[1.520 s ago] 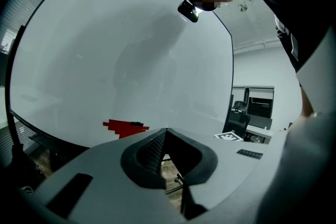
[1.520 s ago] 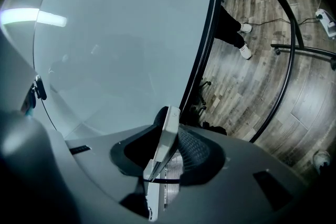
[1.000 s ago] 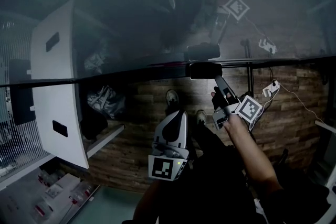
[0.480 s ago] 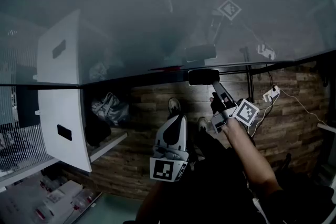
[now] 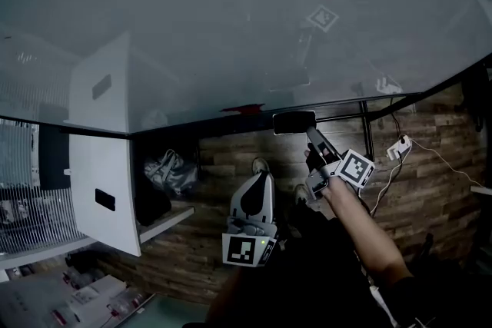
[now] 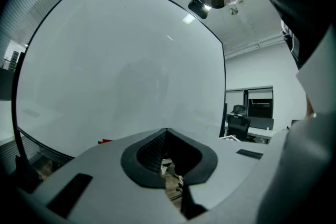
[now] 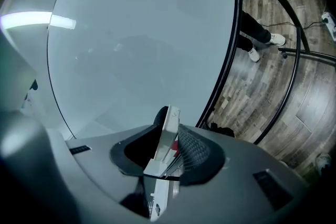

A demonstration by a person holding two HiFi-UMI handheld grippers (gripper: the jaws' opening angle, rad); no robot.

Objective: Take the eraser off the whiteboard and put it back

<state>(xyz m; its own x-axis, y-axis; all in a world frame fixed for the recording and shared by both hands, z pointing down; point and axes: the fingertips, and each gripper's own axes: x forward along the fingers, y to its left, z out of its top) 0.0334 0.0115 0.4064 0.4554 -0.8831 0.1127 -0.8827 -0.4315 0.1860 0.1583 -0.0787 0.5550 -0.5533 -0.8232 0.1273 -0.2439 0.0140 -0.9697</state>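
The whiteboard (image 5: 231, 19) fills the upper part of the head view, with its dark bottom frame running across the middle. My right gripper (image 5: 311, 134) is shut on the dark eraser (image 5: 294, 122), which hangs just under that bottom frame. The right gripper view shows the eraser (image 7: 167, 136) as a white slab with dark felt, pinched edge-on between the jaws of the right gripper (image 7: 169, 144), with the board (image 7: 142, 34) ahead. My left gripper (image 5: 263, 180) hangs lower, left of the right one. Its jaws meet at the tips with nothing in them, as the left gripper (image 6: 166, 136) shows in its own view.
A small red object (image 5: 242, 108) sits on the board's bottom edge. A white panel (image 5: 100, 165) stands at the left, with a bag (image 5: 171, 169) on a low shelf beside it. A power strip (image 5: 397, 146) and cable lie on the wooden floor. An office chair (image 6: 239, 118) stands to the right.
Both grippers have risen a little and the head view has tilted up, so more whiteboard shows. The eraser stays in the right gripper near the bottom frame.
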